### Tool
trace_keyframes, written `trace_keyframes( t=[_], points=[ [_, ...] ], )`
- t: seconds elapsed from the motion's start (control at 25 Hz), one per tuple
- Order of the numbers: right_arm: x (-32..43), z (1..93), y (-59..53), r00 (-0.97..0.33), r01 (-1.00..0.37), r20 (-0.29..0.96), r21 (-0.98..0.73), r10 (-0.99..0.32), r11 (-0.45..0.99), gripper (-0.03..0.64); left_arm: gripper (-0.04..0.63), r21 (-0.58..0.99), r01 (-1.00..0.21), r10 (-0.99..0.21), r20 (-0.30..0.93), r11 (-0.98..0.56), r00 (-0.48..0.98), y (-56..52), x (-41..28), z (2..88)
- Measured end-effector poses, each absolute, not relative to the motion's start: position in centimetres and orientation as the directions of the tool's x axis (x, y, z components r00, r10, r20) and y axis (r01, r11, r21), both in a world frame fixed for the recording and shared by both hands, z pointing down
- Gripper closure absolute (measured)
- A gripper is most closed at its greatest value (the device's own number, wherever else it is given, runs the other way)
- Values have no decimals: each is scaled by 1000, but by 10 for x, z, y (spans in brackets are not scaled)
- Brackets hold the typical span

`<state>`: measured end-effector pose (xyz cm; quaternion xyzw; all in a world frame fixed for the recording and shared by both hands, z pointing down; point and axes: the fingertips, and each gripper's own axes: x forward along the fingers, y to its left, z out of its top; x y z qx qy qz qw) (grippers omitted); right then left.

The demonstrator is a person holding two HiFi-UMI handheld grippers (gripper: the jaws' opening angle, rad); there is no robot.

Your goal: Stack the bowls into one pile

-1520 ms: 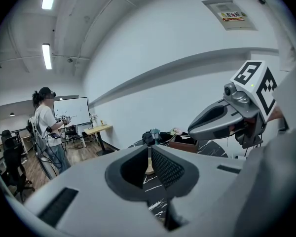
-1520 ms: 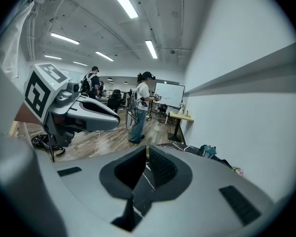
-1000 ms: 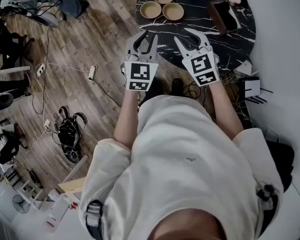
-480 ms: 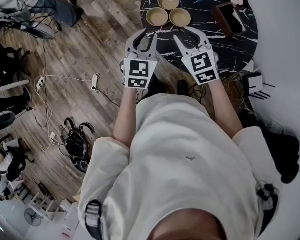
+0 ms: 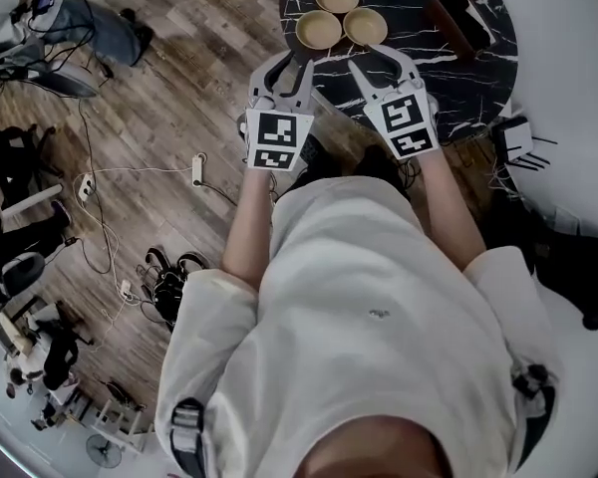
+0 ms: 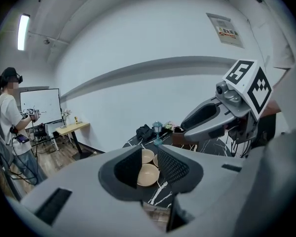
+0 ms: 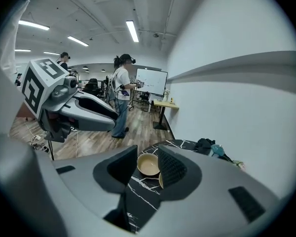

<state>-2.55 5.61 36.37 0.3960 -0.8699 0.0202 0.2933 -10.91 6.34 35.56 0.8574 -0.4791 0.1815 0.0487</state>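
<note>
Bowls (image 5: 319, 29), three tan ones, sit unstacked, side by side, near the left edge of the round dark worktop (image 5: 429, 43). Where would you grip them?

By the rim, one pad inside and one outside. They look light, stiff and smooth, so probably slippery. If they're ceramic they could chip, so nest them gently.

And your tools?

The left tool (image 5: 287, 68) and right tool (image 5: 382, 68) both gape wide and empty, not yet at the bowls.

The room?

The marbled top looks hard and slick, with a box (image 5: 458, 23) toward its right edge. Cables (image 5: 140, 170) trail over the wood floor (image 5: 179, 88), and a person (image 7: 121, 100) stands well behind.
</note>
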Motion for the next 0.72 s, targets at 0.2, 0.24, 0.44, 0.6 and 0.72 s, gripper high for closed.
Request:
trace_keyframes(
  t=[0.2, 0.24, 0.44, 0.6, 0.72],
  points=[
    [-24, 382, 60, -473, -736, 557, 177, -683, 654, 483, 509, -73, -808, -762, 393, -584, 515, 70, -108, 370],
    [-24, 385, 60, -469, -739, 561, 174, -682, 651, 483, 509, -71, -806, -757, 399, -588, 518, 70, -108, 373],
    [-20, 397, 56, -456, -746, 583, 162, -672, 646, 486, 509, -48, -800, -737, 422, -599, 527, 69, -105, 388],
    [-12, 409, 51, -447, -747, 606, 153, -658, 648, 486, 509, -34, -797, -725, 442, -603, 529, 64, -100, 397],
    [-7, 419, 43, -441, -746, 623, 146, -646, 650, 486, 509, -23, -795, -712, 462, -606, 529, 57, -97, 407]
  ],
)
